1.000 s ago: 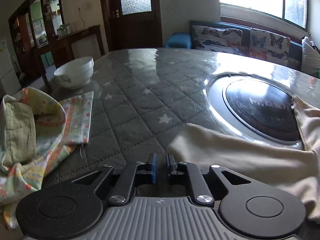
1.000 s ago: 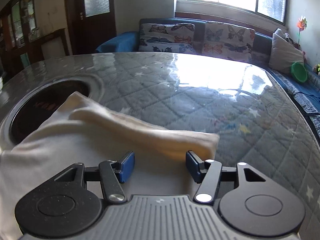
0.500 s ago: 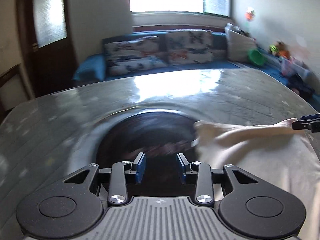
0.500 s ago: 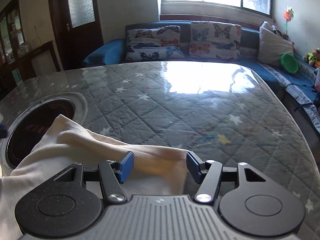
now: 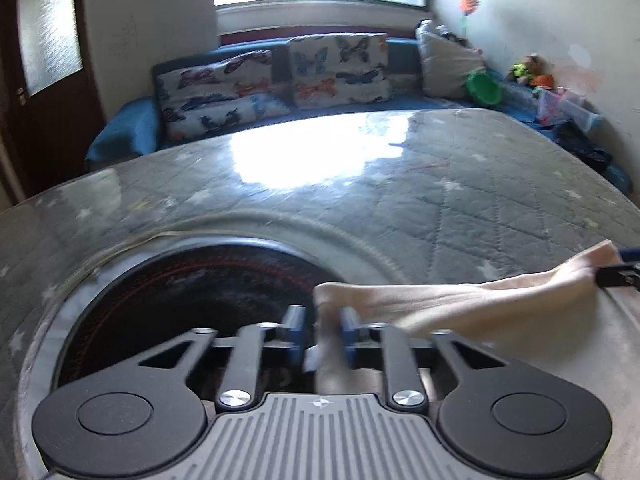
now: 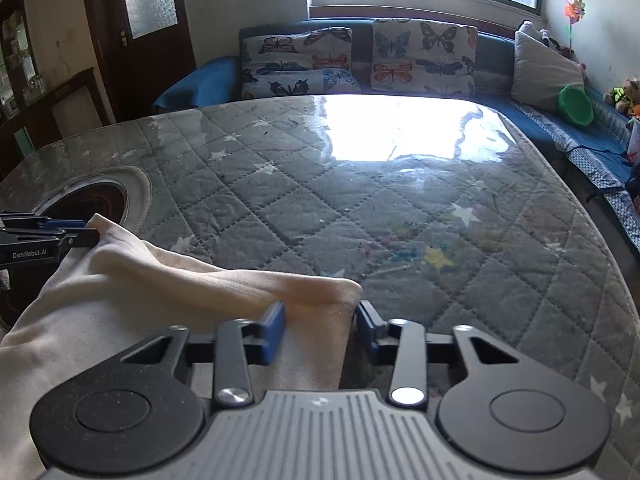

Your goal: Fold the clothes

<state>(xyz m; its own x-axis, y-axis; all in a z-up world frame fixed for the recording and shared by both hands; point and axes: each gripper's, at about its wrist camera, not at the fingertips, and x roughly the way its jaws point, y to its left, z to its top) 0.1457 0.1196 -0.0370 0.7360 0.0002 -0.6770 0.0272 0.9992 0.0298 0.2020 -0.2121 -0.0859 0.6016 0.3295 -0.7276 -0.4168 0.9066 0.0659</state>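
A: Start at the left claw. What is it doing?

B: Its two blue pads are drawn close, with a corner of the cream garment between them. That view is blurred, but the right wrist view shows the same claw gripping the cloth's far left corner.

A: And the right claw?

B: Spread apart. The garment's near right corner lies between the pads; the left pad lies against the cloth, the right pad stands just beside its edge, not pressing it.

A: Where does the garment lie overall?

B: On the bench, which wears a grey quilted cover with stars under a glossy sheet. The cloth stretches from one claw to the other, its left end over the dark round inset in the bench.

A: Count things for me.

B: One cream garment, two claws, one round inset. Beyond the bench, a blue sofa carries two butterfly cushions, one plain grey cushion and one green bowl-like thing.
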